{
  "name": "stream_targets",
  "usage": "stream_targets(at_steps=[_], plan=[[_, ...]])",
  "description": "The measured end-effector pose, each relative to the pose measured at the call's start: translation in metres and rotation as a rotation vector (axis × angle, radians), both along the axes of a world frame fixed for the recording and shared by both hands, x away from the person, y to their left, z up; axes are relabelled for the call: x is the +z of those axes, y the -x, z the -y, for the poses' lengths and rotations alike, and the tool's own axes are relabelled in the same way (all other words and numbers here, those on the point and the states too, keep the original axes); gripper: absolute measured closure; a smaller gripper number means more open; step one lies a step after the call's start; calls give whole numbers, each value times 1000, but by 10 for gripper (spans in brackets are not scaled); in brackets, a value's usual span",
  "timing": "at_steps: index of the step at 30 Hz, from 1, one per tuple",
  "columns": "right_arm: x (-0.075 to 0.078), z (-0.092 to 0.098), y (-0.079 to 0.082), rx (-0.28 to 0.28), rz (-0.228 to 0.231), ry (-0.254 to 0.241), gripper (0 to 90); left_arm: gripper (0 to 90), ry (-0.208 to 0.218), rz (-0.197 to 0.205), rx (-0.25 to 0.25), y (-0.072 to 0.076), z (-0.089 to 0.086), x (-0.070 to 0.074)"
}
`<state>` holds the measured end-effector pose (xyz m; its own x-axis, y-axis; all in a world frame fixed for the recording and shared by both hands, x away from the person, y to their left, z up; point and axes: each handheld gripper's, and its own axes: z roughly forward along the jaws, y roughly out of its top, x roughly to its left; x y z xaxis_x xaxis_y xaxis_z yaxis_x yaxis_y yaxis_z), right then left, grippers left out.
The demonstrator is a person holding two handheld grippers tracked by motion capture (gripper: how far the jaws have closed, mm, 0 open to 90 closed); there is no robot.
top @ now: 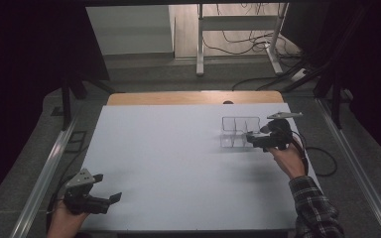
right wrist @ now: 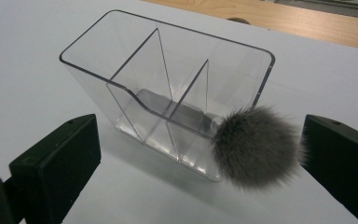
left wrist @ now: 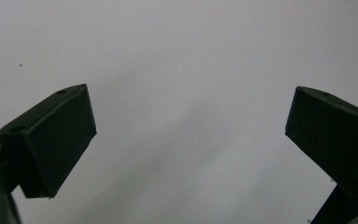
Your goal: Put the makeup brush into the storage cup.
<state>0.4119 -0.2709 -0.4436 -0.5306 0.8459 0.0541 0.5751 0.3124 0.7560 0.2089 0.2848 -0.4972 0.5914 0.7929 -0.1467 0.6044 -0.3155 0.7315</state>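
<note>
A: What's the right hand-held gripper (right wrist: pixel 200 154) doing?
B: Its jaws are spread wide, pinching nothing. A grey fur pom-pom (right wrist: pixel 256 147) sits between them, close to one jaw, resting against the outside wall of a clear divided organizer (right wrist: pixel 168 74).
A: Where's that organizer?
B: Upright on the tabletop (top: pixel 178 163), far right part.
A: And the left hand-held gripper (top: pixel 106 188)?
B: Jaws spread too, over the bare near-left corner.
</note>
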Motion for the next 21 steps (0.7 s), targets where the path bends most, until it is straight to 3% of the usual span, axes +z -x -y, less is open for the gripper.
stream_targets(at_steps=[21], plan=[[2,5,18,15,-27,-5,0,20,3,0,-1,0,0,0]])
